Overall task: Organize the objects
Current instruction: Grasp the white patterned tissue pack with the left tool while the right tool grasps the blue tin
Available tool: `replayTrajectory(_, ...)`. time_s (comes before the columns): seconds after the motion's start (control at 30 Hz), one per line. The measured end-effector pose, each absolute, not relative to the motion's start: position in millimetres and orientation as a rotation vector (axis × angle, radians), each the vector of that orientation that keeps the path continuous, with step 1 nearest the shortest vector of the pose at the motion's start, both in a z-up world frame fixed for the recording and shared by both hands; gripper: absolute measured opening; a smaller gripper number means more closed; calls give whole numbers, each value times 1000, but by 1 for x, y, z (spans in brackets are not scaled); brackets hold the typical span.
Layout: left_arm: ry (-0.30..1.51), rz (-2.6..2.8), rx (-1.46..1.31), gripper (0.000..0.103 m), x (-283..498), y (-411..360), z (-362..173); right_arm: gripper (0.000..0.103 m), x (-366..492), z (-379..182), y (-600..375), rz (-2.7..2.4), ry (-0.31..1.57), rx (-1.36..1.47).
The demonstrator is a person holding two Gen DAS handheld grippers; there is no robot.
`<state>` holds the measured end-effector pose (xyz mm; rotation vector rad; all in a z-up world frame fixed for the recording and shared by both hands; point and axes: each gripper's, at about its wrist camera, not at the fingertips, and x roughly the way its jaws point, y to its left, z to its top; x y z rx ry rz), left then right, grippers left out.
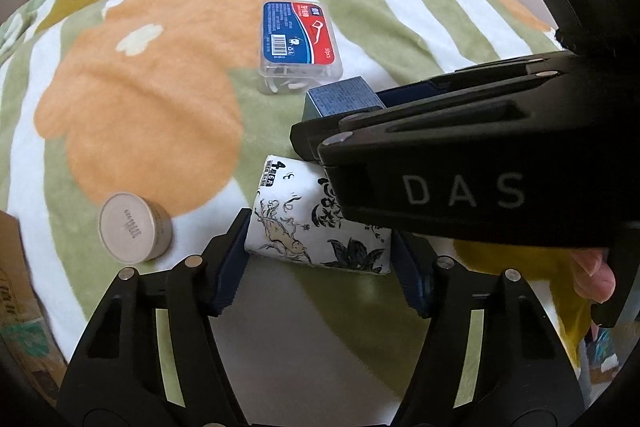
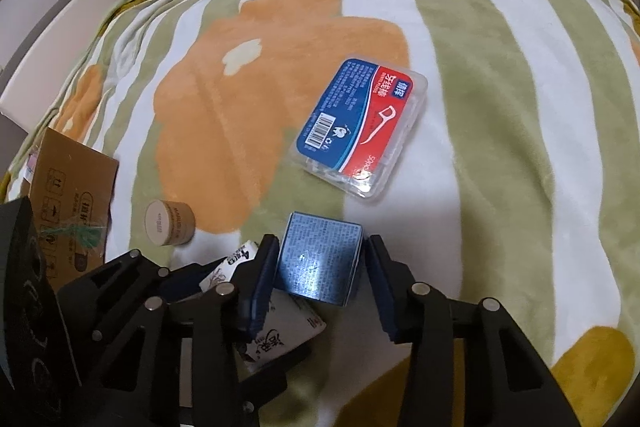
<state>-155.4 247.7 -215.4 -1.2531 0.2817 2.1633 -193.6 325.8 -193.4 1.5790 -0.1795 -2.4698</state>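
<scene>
Left wrist view: left claw [image 1: 320, 259] spread around tissue pack [image 1: 316, 227] on floral blanket [image 1: 140, 107]. Right wrist view: right claw [image 2: 320, 259] spread, flanking blue box [image 2: 320, 259], not clearly pinching.

soft, rather dim indoor light, shadows weak; a white glare spot sits on the blue box [image 2: 320, 263]; both fisheye views bend strongly at the dark edges, and the near gripper parts look slightly blurred

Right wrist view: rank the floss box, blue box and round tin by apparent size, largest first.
1. Floss box.
2. Blue box, between the right gripper's fingers; nearest the camera, so its rank is unsure.
3. Round tin, clearly smallest.
</scene>
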Motion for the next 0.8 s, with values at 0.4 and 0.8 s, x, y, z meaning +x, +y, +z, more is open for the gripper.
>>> replayTrajectory(0.4,274,2154,-1243,61,-146,243,-206,38,-188,-187,327,-2495,-201,1583)
replayTrajectory(0.8,277,2176,-1206,61,-129,231,-185,35,-176,-171,322,-2511,-202,1561)
